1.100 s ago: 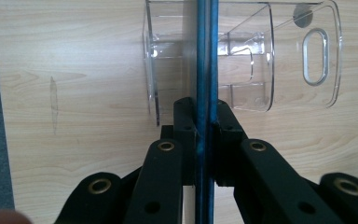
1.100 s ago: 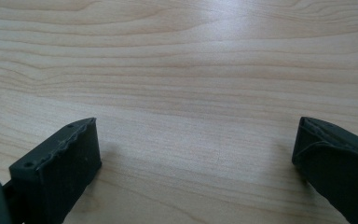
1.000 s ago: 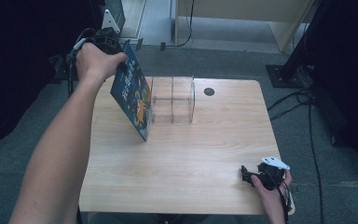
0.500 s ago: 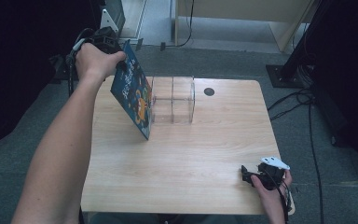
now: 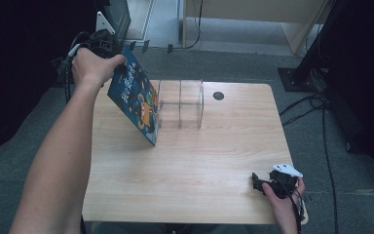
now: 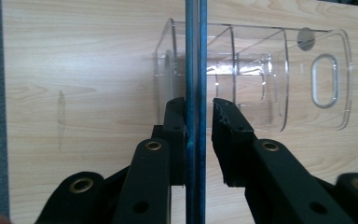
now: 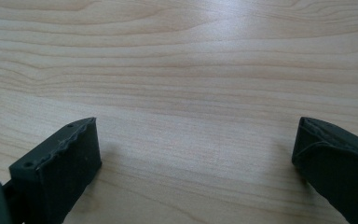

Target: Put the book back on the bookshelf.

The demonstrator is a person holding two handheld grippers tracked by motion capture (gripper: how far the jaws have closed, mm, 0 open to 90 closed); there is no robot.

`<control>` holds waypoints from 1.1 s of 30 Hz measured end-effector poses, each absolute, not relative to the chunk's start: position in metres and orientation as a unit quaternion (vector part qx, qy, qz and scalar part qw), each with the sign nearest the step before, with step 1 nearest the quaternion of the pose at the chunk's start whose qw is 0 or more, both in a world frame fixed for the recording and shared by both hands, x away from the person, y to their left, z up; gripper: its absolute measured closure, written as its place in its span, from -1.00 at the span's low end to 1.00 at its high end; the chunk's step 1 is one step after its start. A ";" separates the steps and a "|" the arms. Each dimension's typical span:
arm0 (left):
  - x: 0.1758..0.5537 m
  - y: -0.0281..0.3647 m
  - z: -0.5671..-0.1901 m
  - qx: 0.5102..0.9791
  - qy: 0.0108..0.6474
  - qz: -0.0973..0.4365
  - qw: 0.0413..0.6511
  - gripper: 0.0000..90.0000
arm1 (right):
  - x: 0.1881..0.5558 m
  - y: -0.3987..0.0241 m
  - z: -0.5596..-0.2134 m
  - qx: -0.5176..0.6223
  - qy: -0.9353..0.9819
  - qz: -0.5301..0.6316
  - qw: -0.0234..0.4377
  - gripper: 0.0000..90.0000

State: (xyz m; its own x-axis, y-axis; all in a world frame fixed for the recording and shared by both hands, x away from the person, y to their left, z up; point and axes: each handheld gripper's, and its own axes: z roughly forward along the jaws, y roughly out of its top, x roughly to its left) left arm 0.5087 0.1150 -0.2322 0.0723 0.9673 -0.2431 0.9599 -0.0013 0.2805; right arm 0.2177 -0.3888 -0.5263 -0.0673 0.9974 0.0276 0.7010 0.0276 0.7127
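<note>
A thin blue picture book (image 5: 136, 100) stands tilted on its lower edge, leaning against a clear plastic divider rack (image 5: 180, 105) at the table's far middle. My left gripper (image 5: 122, 57) is at the book's top corner. In the left gripper view the book's edge (image 6: 196, 56) runs between the jaws of that gripper (image 6: 198, 109), which have just been opening: one pad still touches the book, while a gap shows at the other. Beyond it lies the rack (image 6: 270, 79). My right gripper (image 5: 259, 183) rests on the table near the front right corner, its jaws (image 7: 196, 140) wide apart with nothing between them.
The wooden table (image 5: 199, 161) has a dark round cable hole (image 5: 218, 95) behind the rack. Cables and a dark stand base (image 5: 302, 78) lie on the floor to the right. A person's left forearm (image 5: 63, 156) stretches along the table's left side.
</note>
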 end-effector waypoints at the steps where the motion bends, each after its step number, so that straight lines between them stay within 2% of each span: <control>1: 0.509 0.117 -0.233 0.707 0.681 0.010 0.189 0.68 | 0.218 -0.389 -0.526 0.634 0.670 0.291 0.255 -0.99; 10: 0.508 0.130 -0.240 0.704 0.683 0.013 0.196 0.49 | 0.218 -0.389 -0.526 0.634 0.670 0.291 0.255 -0.99; 23: 0.506 0.125 -0.241 0.714 0.674 0.015 0.187 0.22 | 0.218 -0.389 -0.526 0.634 0.670 0.291 0.256 -0.99; 28: 0.504 0.127 -0.240 0.713 0.674 0.015 0.190 0.06 | 0.218 -0.389 -0.526 0.634 0.670 0.291 0.256 -0.99; 30: 0.503 0.128 -0.240 0.717 0.672 0.009 0.184 -0.12 | 0.218 -0.389 -0.526 0.634 0.670 0.290 0.256 -0.99; 33: 0.500 0.128 -0.239 0.721 0.671 0.010 0.173 -0.23 | 0.218 -0.389 -0.526 0.634 0.670 0.290 0.256 -0.99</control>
State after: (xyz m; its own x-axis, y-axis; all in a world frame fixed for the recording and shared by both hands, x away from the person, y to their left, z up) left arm 0.4999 0.1283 -0.2394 0.1004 0.9708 -0.2180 0.9641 -0.0409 0.2623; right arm 0.2178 -0.3887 -0.5263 -0.0656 0.9975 0.0255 0.7011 0.0279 0.7126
